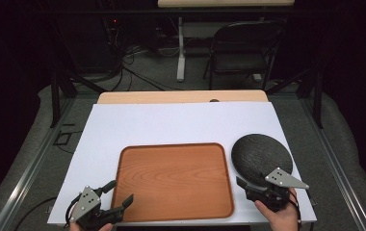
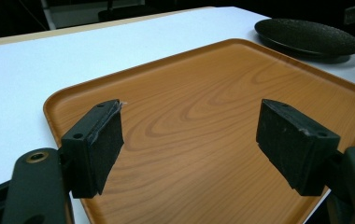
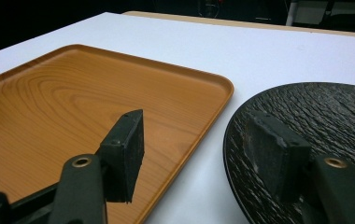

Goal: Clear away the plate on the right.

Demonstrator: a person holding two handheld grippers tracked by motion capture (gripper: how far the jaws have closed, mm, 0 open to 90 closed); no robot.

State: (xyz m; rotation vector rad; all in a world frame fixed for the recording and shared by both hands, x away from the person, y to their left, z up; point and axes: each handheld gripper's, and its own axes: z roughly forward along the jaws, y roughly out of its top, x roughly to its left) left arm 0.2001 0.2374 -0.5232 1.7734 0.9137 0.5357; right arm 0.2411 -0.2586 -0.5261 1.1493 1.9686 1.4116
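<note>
The white surface (image 1: 171,122) is taking up most of the scene, its near edge running off the bottom of the high view, with a strip of bare wood showing along its far edge. Behind it the room is falling into darkness; a folding chair (image 1: 241,50) and some floor cables are just readable there, little else.

A wood-grain tray (image 1: 174,180) is lying flat near the front of the surface, its long axis running left to right, nothing sitting in it. Just beside its right edge, apart from it by a narrow strip of white, a dark round plate (image 1: 260,154) with a rough ridged texture is resting, also bare. The right hand-held gripper is covering the plate's near rim in the high view.

The left hand-held gripper (image 1: 118,191) is hovering over the tray's near left corner, jaws spread wide and gripping nothing. The right hand-held gripper (image 3: 194,144) is also gaping wide and holding nothing, one jaw over the tray's right edge and the other over the plate. Only parts of the person's hands are showing at the bottom edge.
</note>
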